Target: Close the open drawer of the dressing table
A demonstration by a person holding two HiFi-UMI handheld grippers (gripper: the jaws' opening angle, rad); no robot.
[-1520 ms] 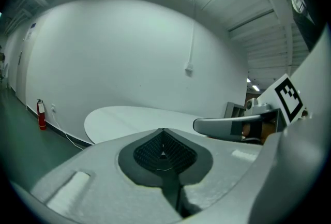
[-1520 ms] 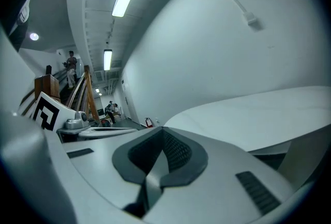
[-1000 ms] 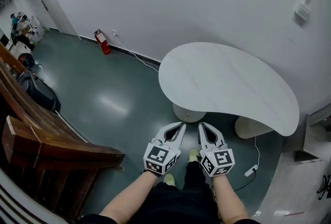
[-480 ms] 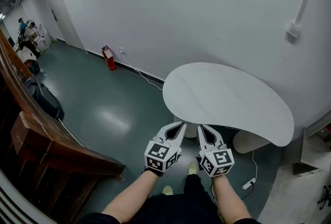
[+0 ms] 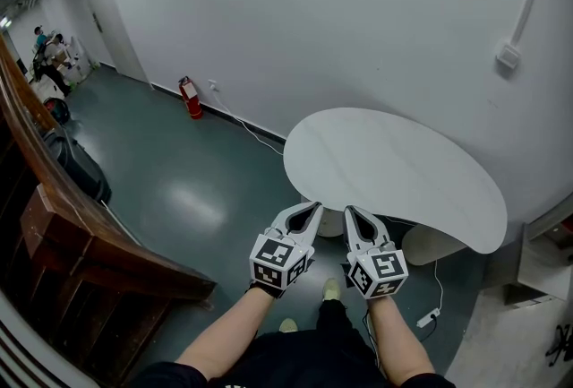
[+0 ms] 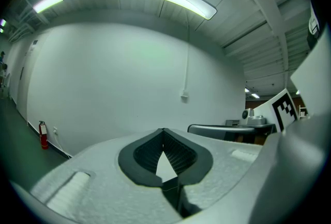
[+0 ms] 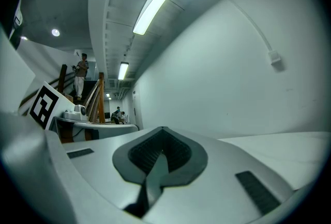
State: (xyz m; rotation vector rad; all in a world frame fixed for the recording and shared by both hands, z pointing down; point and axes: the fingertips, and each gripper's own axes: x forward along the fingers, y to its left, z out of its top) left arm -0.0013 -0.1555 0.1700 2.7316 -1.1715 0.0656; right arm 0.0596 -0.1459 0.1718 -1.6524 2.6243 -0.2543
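The dressing table [image 5: 394,171] shows as a white kidney-shaped top seen from above, standing against the white wall. No drawer shows in any view. My left gripper [image 5: 313,208] and right gripper [image 5: 350,211] are held side by side just before the table's near edge, pointing at it. Both are shut with nothing between the jaws. In the left gripper view the left gripper [image 6: 163,130] has its dark pads meeting at the tip before the white wall. The right gripper view shows the right gripper [image 7: 163,129] closed the same way.
A wooden stair railing [image 5: 81,243] runs along the left. A red fire extinguisher [image 5: 191,98] stands at the wall's foot. A power strip [image 5: 426,318] lies on the floor under the table's right end. A wall box [image 5: 508,57] sits above the table. People [image 5: 49,50] stand far left.
Both grippers have risen and now sit closer to the table's near edge. The head view has lifted toward the wall. Both stay shut.
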